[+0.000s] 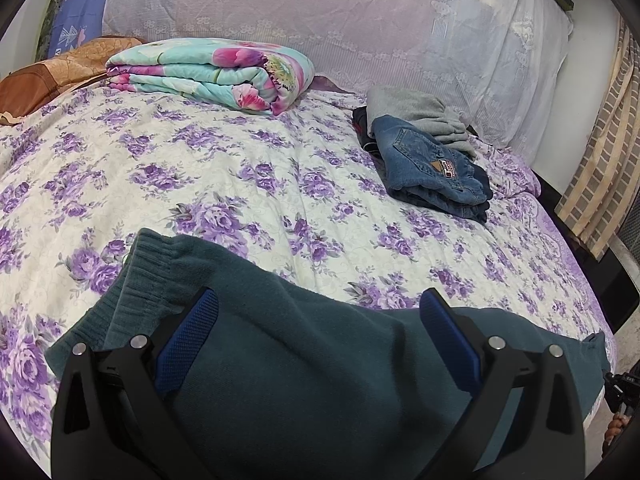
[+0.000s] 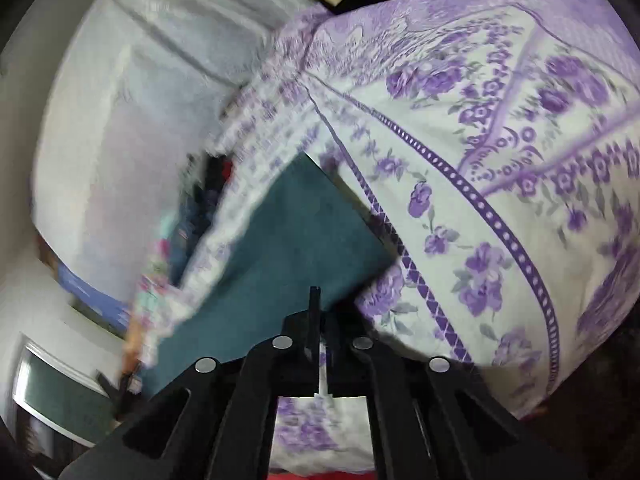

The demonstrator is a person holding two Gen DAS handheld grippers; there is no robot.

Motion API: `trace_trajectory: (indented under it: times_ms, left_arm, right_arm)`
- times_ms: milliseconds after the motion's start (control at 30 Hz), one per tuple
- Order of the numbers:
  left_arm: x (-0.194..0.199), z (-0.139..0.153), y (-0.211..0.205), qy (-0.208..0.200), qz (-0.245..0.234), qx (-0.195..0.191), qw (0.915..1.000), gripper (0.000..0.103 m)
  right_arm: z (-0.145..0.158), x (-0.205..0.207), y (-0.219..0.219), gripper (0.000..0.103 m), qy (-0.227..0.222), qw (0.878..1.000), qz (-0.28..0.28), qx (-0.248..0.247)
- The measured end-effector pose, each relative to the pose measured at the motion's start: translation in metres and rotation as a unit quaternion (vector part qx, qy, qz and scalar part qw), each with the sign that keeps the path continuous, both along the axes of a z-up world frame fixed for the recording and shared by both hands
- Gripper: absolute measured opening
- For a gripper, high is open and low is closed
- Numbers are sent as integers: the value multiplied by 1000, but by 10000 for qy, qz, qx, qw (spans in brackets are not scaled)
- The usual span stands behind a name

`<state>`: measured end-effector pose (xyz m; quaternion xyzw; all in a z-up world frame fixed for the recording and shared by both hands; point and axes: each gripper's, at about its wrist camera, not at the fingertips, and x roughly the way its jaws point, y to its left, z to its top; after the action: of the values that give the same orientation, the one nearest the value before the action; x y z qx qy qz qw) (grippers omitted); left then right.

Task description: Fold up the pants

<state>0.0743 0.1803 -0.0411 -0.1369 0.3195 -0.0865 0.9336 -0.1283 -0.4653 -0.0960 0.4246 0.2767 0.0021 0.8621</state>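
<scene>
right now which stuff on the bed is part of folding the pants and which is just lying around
For the job: teal pants, left tongs, right tongs.
Lying about: folded jeans, grey garment, floral quilt, brown pillow.

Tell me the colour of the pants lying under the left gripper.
Dark teal green pants, with a ribbed waistband; clearest in the left wrist view.

Ahead of my left gripper [image 1: 318, 332] the flowered bedsheet [image 1: 248, 184] lies bare across the middle, room to pass. At the far left sits 1 folded quilt [image 1: 208, 76], at the far right a clothes pile topped by jeans [image 1: 436, 168]. Green pants [image 1: 304, 360] cover the near edge.
</scene>
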Motion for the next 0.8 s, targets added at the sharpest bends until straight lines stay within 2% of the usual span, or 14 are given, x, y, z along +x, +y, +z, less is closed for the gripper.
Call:
trace_trajectory:
  times_ms: [33, 67, 100, 167, 233, 333, 400, 433, 467, 500, 567, 700, 733, 800]
  left_arm:
    - [0, 0, 0, 8, 2, 16, 10000, 99]
    - [1, 0, 0, 13, 0, 27, 10000, 99]
    - [1, 0, 0, 15, 2, 30, 10000, 99]
    - [0, 0, 0, 16, 2, 36, 10000, 98]
    - [0, 0, 0, 16, 0, 28, 10000, 98]
    - [0, 0, 0, 29, 4, 53, 10000, 99]
    - [1, 1, 0, 29, 0, 50, 10000, 99]
    - [0, 1, 0, 27, -1, 44, 10000, 99]
    - [0, 1, 0, 27, 0, 43, 10000, 98]
    - [0, 1, 0, 27, 1, 48, 10000, 99]
    - [0, 1, 0, 19, 11, 42, 10000, 98]
    - [-4, 3, 3, -99, 79, -88, 9999, 98]
    - [-5, 3, 4, -134, 92, -127, 9998, 98]
    - [-8, 3, 5, -187, 55, -251, 9995, 98]
  right_arm:
    - [5, -4, 0, 31, -134, 9999, 2, 81]
    - [9, -7, 2, 62, -237, 9997, 32, 61]
    - [14, -9, 6, 68, -289, 9995, 92, -43]
    - [20, -7, 15, 68, -26, 9991, 177, -389]
    - [18, -4, 16, 70, 69, 9989, 206, -413]
    - [11, 21, 6, 70, -60, 9996, 230, -129]
    - [22, 37, 10, 72, -97, 9985, 161, -511]
    - [25, 42, 13, 67, -146, 9976, 203, -642]
    - [27, 50, 18, 34, -321, 9960, 229, -801]
    - [25, 58, 19, 8, -315, 9962, 353, -725]
    - [30, 62, 14, 8, -621, 9966, 266, -480]
    - [69, 45, 8, 8, -1328, 9877, 92, -824]
    - [73, 42, 3, 8, -1300, 9864, 45, -1005]
    - [58, 49, -7, 10, -830, 9887, -149, -1236]
